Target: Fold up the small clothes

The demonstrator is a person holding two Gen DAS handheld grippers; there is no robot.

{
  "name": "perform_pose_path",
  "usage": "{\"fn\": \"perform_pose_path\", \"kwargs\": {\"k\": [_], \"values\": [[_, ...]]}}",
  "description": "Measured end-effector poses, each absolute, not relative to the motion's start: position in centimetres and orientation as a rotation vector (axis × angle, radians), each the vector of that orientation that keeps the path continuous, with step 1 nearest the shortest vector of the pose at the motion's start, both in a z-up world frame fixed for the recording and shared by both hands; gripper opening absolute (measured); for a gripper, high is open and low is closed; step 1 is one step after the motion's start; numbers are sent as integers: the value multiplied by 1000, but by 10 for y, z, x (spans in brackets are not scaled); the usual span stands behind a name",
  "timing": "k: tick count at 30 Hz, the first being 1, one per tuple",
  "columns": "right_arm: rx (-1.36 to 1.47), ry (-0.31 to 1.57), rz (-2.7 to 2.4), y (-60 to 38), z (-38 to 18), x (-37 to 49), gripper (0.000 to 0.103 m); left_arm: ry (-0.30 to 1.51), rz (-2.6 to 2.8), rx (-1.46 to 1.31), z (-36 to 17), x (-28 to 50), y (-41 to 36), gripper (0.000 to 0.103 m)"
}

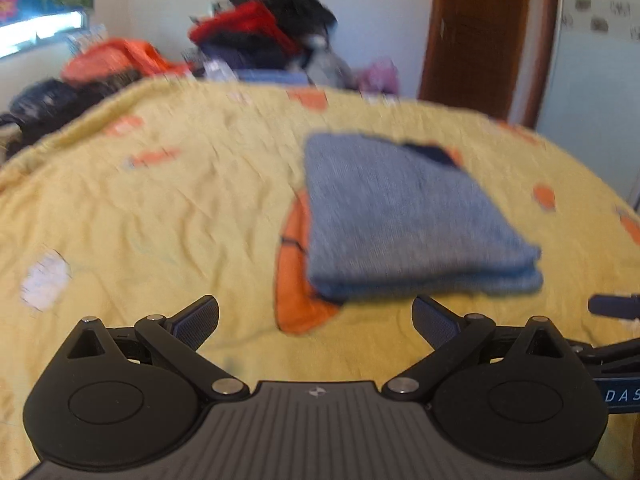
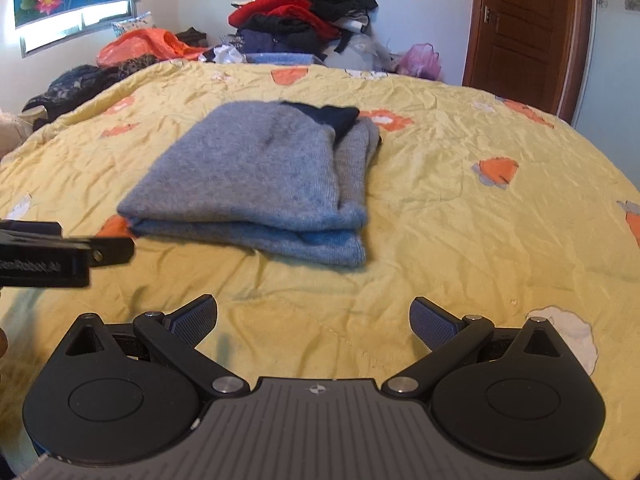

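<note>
Fuzzy grey knit sweater (image 2: 256,172), crinkled yellow cloth bedspread (image 2: 460,216) — perhaps quilted, glossy wooden door (image 2: 524,28)

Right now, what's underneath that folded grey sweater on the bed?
The grey sweater lies on a yellow bedspread. An orange basketball print pokes out from under its left edge. The rest of that print is covered, so I can't see it.

Grey-blue folded sweater (image 2: 256,176) on yellow bedspread (image 2: 460,216) with orange prints.
</note>
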State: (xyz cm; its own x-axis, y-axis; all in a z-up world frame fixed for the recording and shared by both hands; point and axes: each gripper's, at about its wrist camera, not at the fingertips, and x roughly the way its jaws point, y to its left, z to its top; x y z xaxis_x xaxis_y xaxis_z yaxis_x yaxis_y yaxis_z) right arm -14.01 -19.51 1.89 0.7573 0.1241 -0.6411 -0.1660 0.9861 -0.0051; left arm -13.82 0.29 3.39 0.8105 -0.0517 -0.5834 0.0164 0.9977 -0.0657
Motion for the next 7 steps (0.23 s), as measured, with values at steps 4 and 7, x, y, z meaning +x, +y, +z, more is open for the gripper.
{"fn": "perform_pose_path", "kwargs": {"k": [4, 7], "values": [[-8, 652, 182, -209, 36, -135, 103, 597, -29, -12, 51, -127, 17, 103], [1, 594, 166, -235, 47, -114, 103, 619, 4, 46, 50, -85, 47, 103]]}}
